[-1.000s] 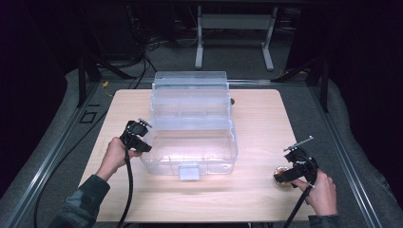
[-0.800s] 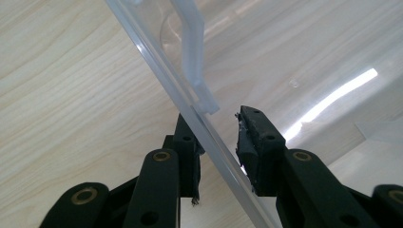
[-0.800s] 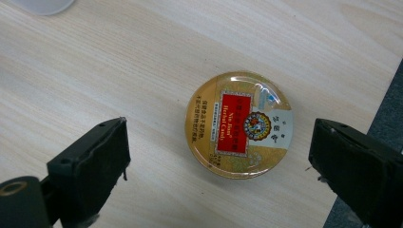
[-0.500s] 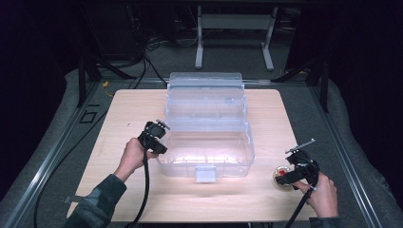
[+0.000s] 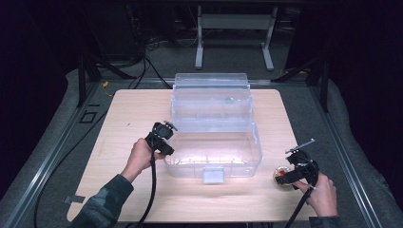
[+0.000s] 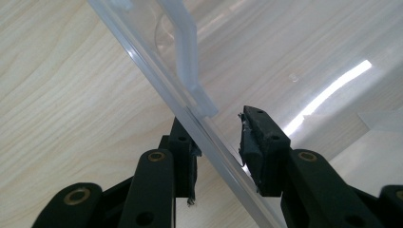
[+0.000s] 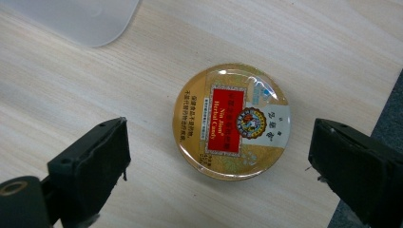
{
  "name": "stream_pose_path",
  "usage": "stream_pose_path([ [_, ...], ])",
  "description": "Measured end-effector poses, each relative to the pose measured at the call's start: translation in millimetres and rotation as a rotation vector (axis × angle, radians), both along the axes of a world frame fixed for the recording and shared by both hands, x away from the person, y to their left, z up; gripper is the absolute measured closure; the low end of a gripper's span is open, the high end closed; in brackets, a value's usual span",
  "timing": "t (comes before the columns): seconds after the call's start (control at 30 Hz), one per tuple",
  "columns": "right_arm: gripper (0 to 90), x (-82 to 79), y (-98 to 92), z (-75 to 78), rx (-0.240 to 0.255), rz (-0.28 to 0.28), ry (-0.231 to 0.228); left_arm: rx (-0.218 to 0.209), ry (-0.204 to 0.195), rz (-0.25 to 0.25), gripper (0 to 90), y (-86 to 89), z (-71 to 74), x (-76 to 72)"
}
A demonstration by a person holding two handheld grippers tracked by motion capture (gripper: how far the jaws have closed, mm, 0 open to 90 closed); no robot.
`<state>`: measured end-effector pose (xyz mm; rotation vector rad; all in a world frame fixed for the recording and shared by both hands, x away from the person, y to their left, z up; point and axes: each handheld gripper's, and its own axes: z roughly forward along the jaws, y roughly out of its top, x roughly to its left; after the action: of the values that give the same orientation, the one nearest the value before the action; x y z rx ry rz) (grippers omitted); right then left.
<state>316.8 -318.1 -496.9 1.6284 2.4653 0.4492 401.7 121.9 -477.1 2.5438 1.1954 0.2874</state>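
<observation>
— Two grippers on our list; what do we enter for each?

— Item one, left gripper [image 5: 167, 142]: we find it at the left wall of the clear plastic box [image 5: 214, 156]. In the left gripper view the wall's rim [image 6: 204, 137] runs slantwise between the jaws; one pad lies against it, the other stands a little clear, so we log the jaws as parted and not clamping. Their gap has just been widening slightly.

— And the box itself?

— One unit, mid-table [image 5: 123, 114], lid [image 5: 211, 95] raised upright at the back, white latch [image 5: 213, 175] at the front.

— Item two?

— Right gripper [image 5: 285, 178]: jaws spread wide, hovering over a round candy tin [image 7: 231, 121], gold with a red label. We see the tin lying flat between the jaws, touching neither, near the table's right edge, just off the box's front right corner.
</observation>
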Motion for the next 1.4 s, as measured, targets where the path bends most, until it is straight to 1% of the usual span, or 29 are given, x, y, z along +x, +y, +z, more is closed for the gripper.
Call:
stream_pose_path([
  [0.07, 5.8, 1.6, 0.6, -2.7, -0.004, 0.0, 0.01, 0.003, -0.003, -0.009, 65.5, -0.7, 0.0, 0.5],
  [0.13, 5.8, 3.8, -0.4, -6.3, -0.01, -0.002, 0.016, -0.019, 0.001, -0.017, 64.2, 1.9, -0.2, 1.3],
  [0.17, 5.8, 4.5, -0.7, -7.5, -0.008, -0.004, 0.016, -0.03, 0.007, -0.031, 63.1, 3.5, 0.0, 1.1],
  [0.23, 5.7, 6.5, -1.5, -9.9, -0.01, -0.008, 0.025, -0.052, 0.014, -0.046, 55.5, 6.5, 1.4, 0.6],
  [0.27, 5.7, 6.5, -1.5, -9.9, -0.01, -0.008, 0.025, -0.052, 0.014, -0.046, 49.5, 6.5, 1.4, 0.6],
  [0.3, 5.6, 9.9, -2.1, -12.7, -0.011, -0.009, 0.038, -0.078, 0.021, -0.059, 43.7, 11.0, 4.2, 0.3],
  [0.33, 5.6, 11.5, -2.0, -13.4, -0.011, -0.008, 0.04, -0.078, 0.021, -0.059, 41.0, 11.0, 4.2, 0.3],
  [0.37, 5.6, 12.8, -1.4, -13.9, -0.012, -0.01, 0.043, -0.092, 0.017, -0.059, 35.9, 15.3, 7.2, 0.3],
  [0.4, 5.6, 12.8, -1.4, -13.9, -0.012, -0.01, 0.043, -0.092, 0.017, -0.059, 32.5, 15.3, 7.2, 0.3],
  [0.43, 5.6, 15.9, -0.4, -15.1, -0.017, -0.014, 0.046, -0.108, 0.02, -0.057, 27.1, 21.4, 11.0, 1.1],
  [0.47, 5.6, 16.6, -0.2, -15.4, -0.019, -0.014, 0.048, -0.11, 0.015, -0.05, 23.7, 25.3, 13.7, 1.3],
  [0.5, 5.6, 18.4, 0.2, -16.7, -0.022, -0.014, 0.054, -0.121, 0.02, -0.053, 20.1, 28.6, 15.8, 1.7],
  [0.53, 5.6, 19.6, 0.4, -17.6, -0.024, -0.011, 0.059, -0.121, 0.02, -0.053, 17.1, 28.6, 15.8, 1.7],
  [0.57, 5.7, 20.5, 0.9, -18.7, -0.027, -0.013, 0.064, -0.13, 0.014, -0.047, 14.8, 35.0, 19.9, 1.7],
  [0.6, 5.7, 21.4, 1.1, -19.8, -0.03, -0.013, 0.068, -0.129, 0.014, -0.049, 13.9, 38.0, 21.5, 1.9],
  [0.67, 5.9, 22.7, 1.4, -22.1, -0.039, -0.019, 0.075, -0.132, 0.017, -0.047, 8.3, 40.9, 22.8, 2.1],
  [0.7, 6.1, 23.2, 1.5, -23.2, -0.042, -0.02, 0.079, -0.144, 0.02, -0.044, 6.2, 46.0, 24.8, 2.2],
  [0.83, 7.1, 24.5, 1.5, -27.0, -0.049, -0.023, 0.091, -0.167, 0.025, -0.049, 4.0, 49.9, 26.9, 0.9],
  [0.87, 7.4, 25.0, 1.6, -27.8, -0.05, -0.022, 0.098, -0.161, 0.02, -0.056, 3.3, 49.9, 28.1, -0.3],
  [0.93, 8.2, 25.3, 1.4, -28.4, -0.049, -0.022, 0.098, -0.167, 0.02, -0.058, 2.1, 49.8, 29.0, -1.1],
  [0.97, 10.0, 26.0, 1.5, -29.6, -0.046, -0.017, 0.105, -0.187, 0.022, -0.063, 1.4, 50.2, 30.5, -2.0],
  [1.03, 11.6, 26.4, 2.2, -30.5, -0.048, -0.017, 0.106, -0.182, 0.004, -0.068, 0.4, 50.2, 35.1, -4.4],
  [1.07, 11.6, 26.4, 2.2, -30.5, -0.048, -0.017, 0.106, -0.182, 0.004, -0.068, 0.3, 50.2, 35.1, -4.4],
  [1.1, 12.9, 27.1, 2.9, -31.0, -0.049, -0.011, 0.111, -0.181, -0.002, -0.074, 0.2, 50.8, 39.4, -6.0],
  [1.2, 13.8, 27.5, 3.7, -31.2, -0.049, -0.01, 0.111, -0.181, -0.008, -0.076, 0.2, 52.3, 43.3, -7.0],
  [1.23, 15.9, 28.0, 4.9, -31.6, -0.051, -0.009, 0.114, -0.181, -0.012, -0.076, 0.2, 54.9, 47.3, -7.6],
  [1.27, 15.9, 28.0, 4.9, -31.6, -0.051, -0.009, 0.114, -0.181, -0.012, -0.076, 0.2, 54.9, 47.3, -7.6],
  [1.3, 18.6, 28.8, 5.7, -32.0, -0.058, -0.008, 0.115, -0.181, -0.021, -0.072, 0.1, 57.7, 50.7, -8.2],
  [1.4, 19.2, 29.5, 6.2, -32.2, -0.064, -0.01, 0.119, -0.184, -0.024, -0.066, 0.2, 62.0, 54.6, -8.7],
])
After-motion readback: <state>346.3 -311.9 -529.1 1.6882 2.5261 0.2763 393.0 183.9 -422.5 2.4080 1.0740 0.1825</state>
